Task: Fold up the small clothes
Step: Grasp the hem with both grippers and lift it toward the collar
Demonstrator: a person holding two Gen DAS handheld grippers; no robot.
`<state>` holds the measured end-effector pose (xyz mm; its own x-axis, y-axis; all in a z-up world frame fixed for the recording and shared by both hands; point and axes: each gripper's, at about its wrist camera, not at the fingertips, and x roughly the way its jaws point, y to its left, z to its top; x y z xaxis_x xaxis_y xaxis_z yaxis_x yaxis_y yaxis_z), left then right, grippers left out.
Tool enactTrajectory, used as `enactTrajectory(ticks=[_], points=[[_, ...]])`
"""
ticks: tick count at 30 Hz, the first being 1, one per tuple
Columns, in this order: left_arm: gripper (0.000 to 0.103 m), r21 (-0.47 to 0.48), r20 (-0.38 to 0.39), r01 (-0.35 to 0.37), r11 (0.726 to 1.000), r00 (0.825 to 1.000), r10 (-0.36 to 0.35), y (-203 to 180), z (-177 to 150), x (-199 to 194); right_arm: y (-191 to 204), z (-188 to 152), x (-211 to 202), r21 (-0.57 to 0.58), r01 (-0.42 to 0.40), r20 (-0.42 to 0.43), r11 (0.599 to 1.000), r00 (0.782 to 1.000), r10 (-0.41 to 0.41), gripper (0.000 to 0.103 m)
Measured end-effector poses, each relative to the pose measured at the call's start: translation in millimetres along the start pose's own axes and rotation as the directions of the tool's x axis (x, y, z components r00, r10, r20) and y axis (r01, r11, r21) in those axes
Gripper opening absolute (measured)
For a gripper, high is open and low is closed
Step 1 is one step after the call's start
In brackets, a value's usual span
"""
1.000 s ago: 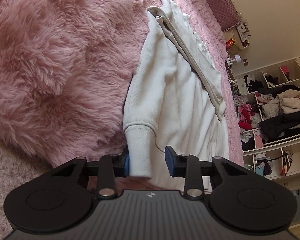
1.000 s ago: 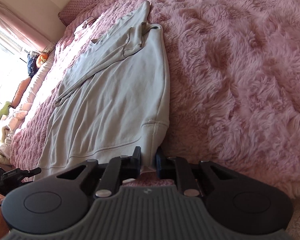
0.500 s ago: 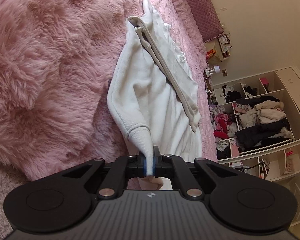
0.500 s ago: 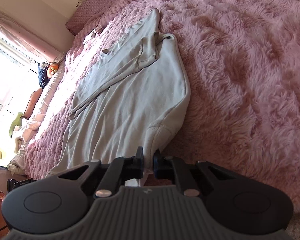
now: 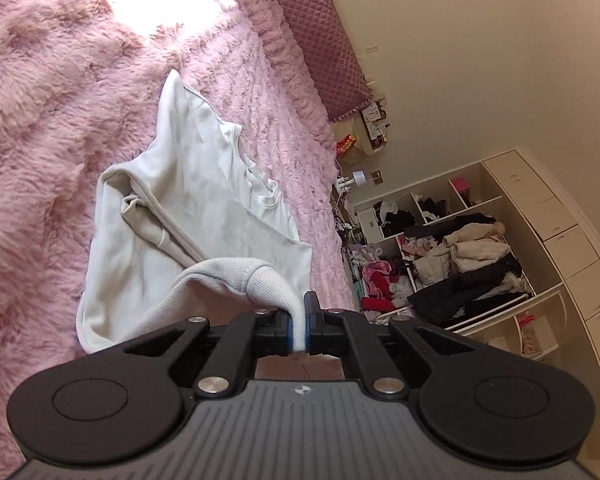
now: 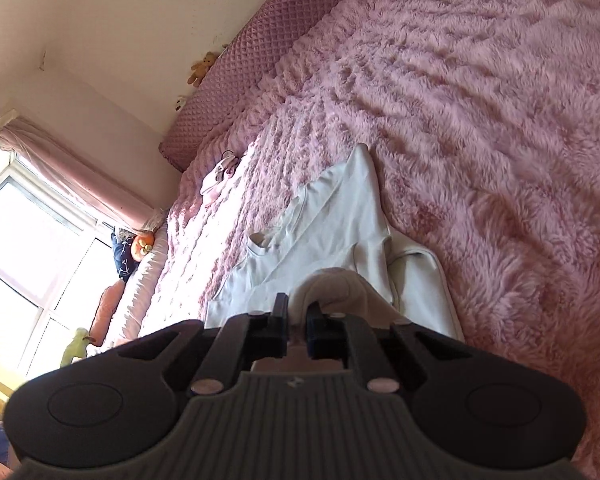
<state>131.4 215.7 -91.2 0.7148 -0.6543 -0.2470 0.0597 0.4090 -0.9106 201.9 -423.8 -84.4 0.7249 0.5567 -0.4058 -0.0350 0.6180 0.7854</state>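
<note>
- White sweatshirt [image 5: 204, 216] lies on the pink fluffy blanket [image 5: 40, 120], collar end toward the quilted headboard cushion [image 5: 320, 28]; a sleeve [image 5: 148, 216] is folded across the body.
- The ribbed hem [image 5: 236, 272] is lifted off the blanket and arches up over the body; the far half lies flat.
- Our left gripper [image 5: 299, 328] is pinched tight on one hem corner; white rib fabric shows squeezed between the blue pads [image 5: 287, 330].
- Our right gripper [image 6: 297, 320] has its jaws drawn in on the other hem corner; cloth bunches between and just ahead of the jaws, so we read it as held, though the pad contact itself sits in shadow.
- Step in hand, as we judge it: fold the bottom half up toward the collar, so roughly midway through this garment.
- To do it well: we keep both corners level and the same way apart so the hem stays taut and straight, no sag in the middle.
- Carry the hem over the folded sleeve without dragging it; the sleeve could shift or bunch under the fold.
- Lay the hem down lined up near the neckline [image 5: 268, 196], side edges stacked on side edges, then release both sides together.
- Risk: the fluffy pile grabs fabric, so the lower layer may creep along if we pull low; lift first, then travel.
- Around: open shelves [image 5: 460, 248] crammed with clothes beyond the bed in the left view; window [image 6: 24, 248] with pink curtain [image 6: 76, 176] and soft toys in the right view. None matter for the fold.
</note>
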Motion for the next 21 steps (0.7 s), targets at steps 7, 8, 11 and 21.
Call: enactTrajectory(ticks=[7, 8, 11, 21], points=[[0.004, 0.064, 0.052, -0.022, 0.998, 0.998, 0.018, -1.4, 90.2, 54.0, 13.1, 81.3, 88.4, -0.002, 0.005, 0.054, 1.0, 0.999, -0.005, 0.003], [0.004, 0.068, 0.056, -0.031, 0.997, 0.998, 0.027, 0.0, 100.7, 64.4, 13.8, 89.1, 100.8, -0.004, 0.008, 0.053, 1.0, 0.999, -0.008, 0.003], [0.004, 0.081, 0.059, -0.066, 0.995, 0.996, 0.062, 7.7, 124.0, 91.9, 11.4, 111.8, 143.8, -0.007, 0.041, 0.051, 0.999, 0.998, -0.04, 0.003], [0.004, 0.029, 0.05, -0.197, 0.98, 0.979, 0.196, 73.1, 159.2, 153.3, -27.4, 135.6, 256.4, -0.006, 0.183, -0.002, 0.983, 0.983, -0.183, 0.003]])
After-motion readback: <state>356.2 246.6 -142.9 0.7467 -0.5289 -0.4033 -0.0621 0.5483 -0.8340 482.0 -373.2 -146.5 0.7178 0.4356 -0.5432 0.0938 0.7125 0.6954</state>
